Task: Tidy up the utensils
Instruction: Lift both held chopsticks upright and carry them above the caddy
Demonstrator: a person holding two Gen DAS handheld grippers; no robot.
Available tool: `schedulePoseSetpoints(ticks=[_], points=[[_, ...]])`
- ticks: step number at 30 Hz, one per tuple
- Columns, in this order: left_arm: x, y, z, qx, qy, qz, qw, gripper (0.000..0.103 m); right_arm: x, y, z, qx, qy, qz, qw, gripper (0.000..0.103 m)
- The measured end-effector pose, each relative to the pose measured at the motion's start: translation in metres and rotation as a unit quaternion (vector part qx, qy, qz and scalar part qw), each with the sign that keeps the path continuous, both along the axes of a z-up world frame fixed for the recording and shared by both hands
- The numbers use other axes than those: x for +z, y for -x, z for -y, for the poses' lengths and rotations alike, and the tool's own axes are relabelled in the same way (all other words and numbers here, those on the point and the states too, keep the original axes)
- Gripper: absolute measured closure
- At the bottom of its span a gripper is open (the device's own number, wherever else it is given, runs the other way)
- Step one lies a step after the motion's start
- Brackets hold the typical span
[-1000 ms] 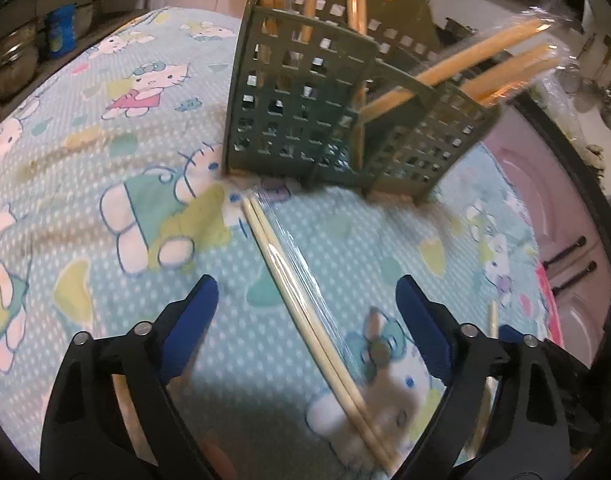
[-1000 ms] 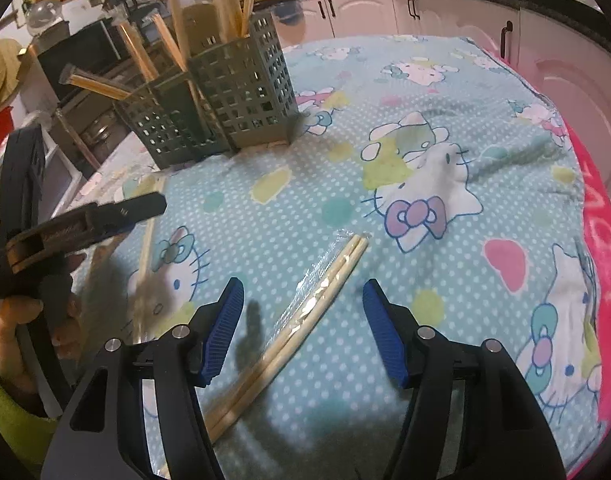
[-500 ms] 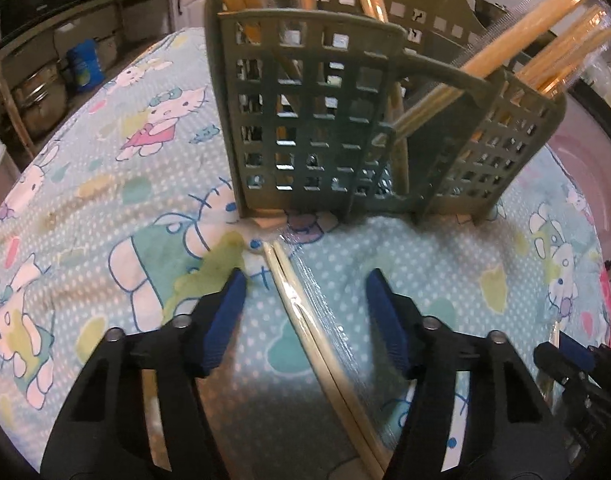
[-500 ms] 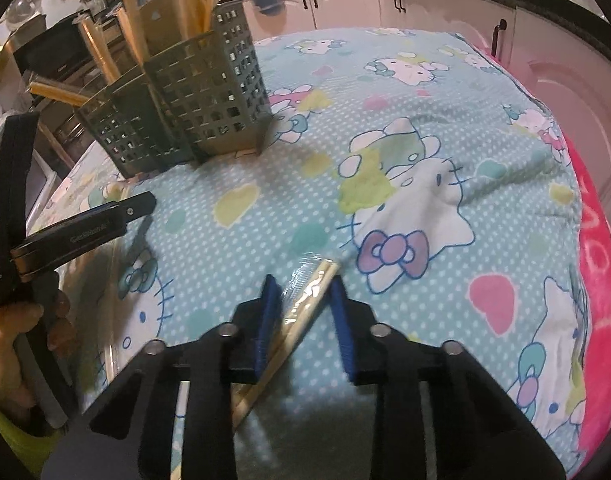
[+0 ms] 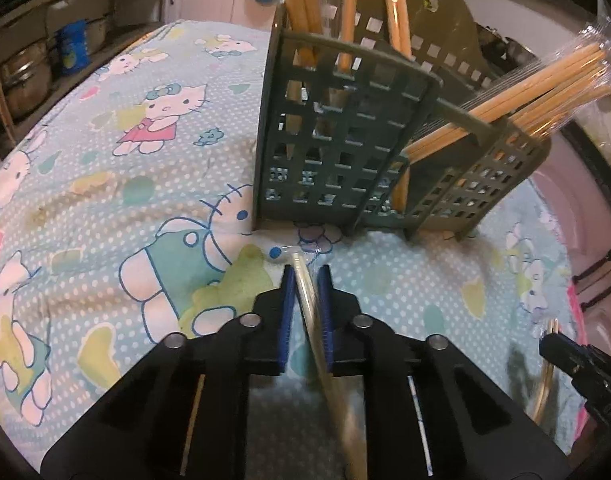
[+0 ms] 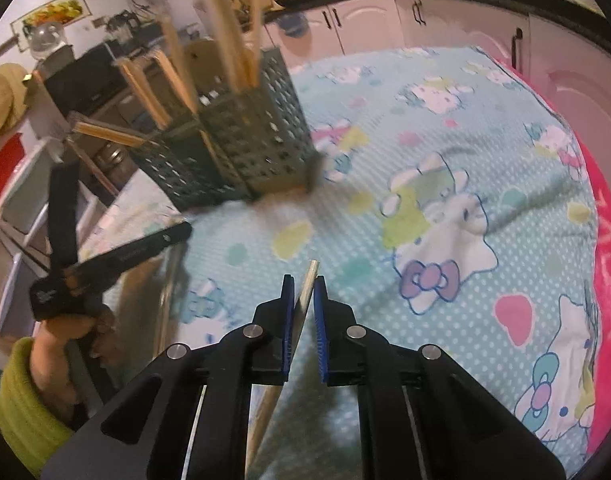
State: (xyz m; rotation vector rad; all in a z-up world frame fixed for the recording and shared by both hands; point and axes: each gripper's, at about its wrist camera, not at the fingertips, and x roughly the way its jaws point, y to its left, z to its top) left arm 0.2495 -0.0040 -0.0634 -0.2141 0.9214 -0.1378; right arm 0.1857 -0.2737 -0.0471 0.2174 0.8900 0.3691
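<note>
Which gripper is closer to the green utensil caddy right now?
Left. The left gripper, shut on a wrapped chopstick pair, sits just in front of the caddy's base. The right gripper, shut on its own wrapped pair, is farther back across the cloth from the caddy.

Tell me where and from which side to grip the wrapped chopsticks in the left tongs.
Grip the wrapped chopsticks near their far end, across the thin width, coming from above and behind along their length. The left tongs have just closed there, and the tip faces the green holder.
</note>
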Motion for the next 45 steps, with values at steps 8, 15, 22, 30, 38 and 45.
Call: schedulePoseSetpoints(ticks=[8,15,22,30,38,45], points=[[0.035,0.026,-0.017,-0.031,0.045,0.035,0.9979,0.102,0.036,0.013,-0.014,0.025,-0.013,0.040,0.999,0.096],[0.078,0.063,-0.020,-0.054,0.068,0.084,0.9927,0.102,0.063,0.026,-0.027,0.048,-0.020,0.076,0.996,0.098],[0.122,0.072,-0.010,-0.050,0.078,0.146,0.9849,0.102,0.093,0.037,-0.038,0.060,-0.011,0.119,0.991,0.098],[0.165,0.071,-0.014,-0.033,0.065,0.218,0.9733,0.102,0.128,0.039,-0.043,0.062,-0.010,0.166,0.984,0.098],[0.193,0.055,-0.013,-0.008,0.049,0.263,0.9634,0.102,0.170,0.035,-0.042,0.055,-0.017,0.217,0.974,0.098],[0.216,0.037,-0.005,0.023,0.025,0.309,0.9506,0.102,0.205,0.024,-0.040,0.047,-0.024,0.254,0.966,0.098]])
